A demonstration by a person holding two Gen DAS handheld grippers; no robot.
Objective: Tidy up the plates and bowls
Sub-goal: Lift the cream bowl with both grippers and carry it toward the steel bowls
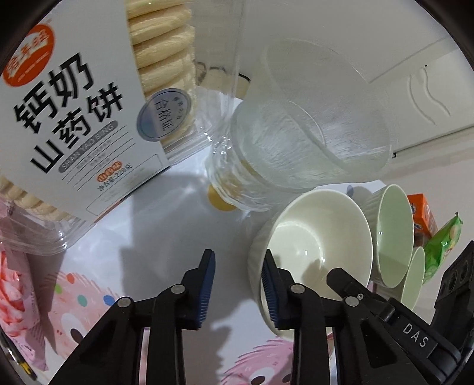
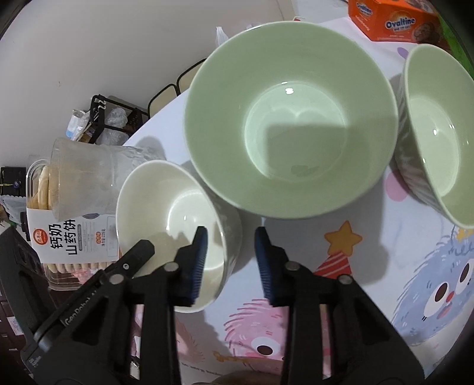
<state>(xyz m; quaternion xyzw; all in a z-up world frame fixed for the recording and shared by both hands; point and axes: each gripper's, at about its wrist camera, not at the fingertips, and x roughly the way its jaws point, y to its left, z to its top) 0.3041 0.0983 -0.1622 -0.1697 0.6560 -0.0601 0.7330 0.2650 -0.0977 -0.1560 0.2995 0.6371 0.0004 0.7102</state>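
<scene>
Blue ribbed pads on black arms fill the foreground of both wrist views. From the left wrist, the left gripper (image 1: 238, 285) points steeply down at the table (image 1: 166, 207), its jaws standing apart with a gap between them; its right-hand pad sits against the rim of the white bowl (image 1: 314, 234), over the bowl's inner side, while the other pad hangs over bare tablecloth, so nothing is pinched. From the right wrist, the right gripper (image 2: 229, 262) is likewise spread: one pad lies over the inside of the same white bowl (image 2: 174, 213) and the other stands outside its wall, above the cartoon-printed cloth, with the wall between them but not visibly squeezed. This white bowl rests on the table just beside a large green bowl (image 2: 291, 118), and a second green bowl (image 2: 438, 133) stands a little apart on the far side of that one. Behind the white bowl stands a clear plastic cup (image 1: 311, 124), next to a clear biscuit box (image 1: 74, 118) with a white label. An orange Ovaltine carton (image 2: 391, 19) sits at the far edge.
</scene>
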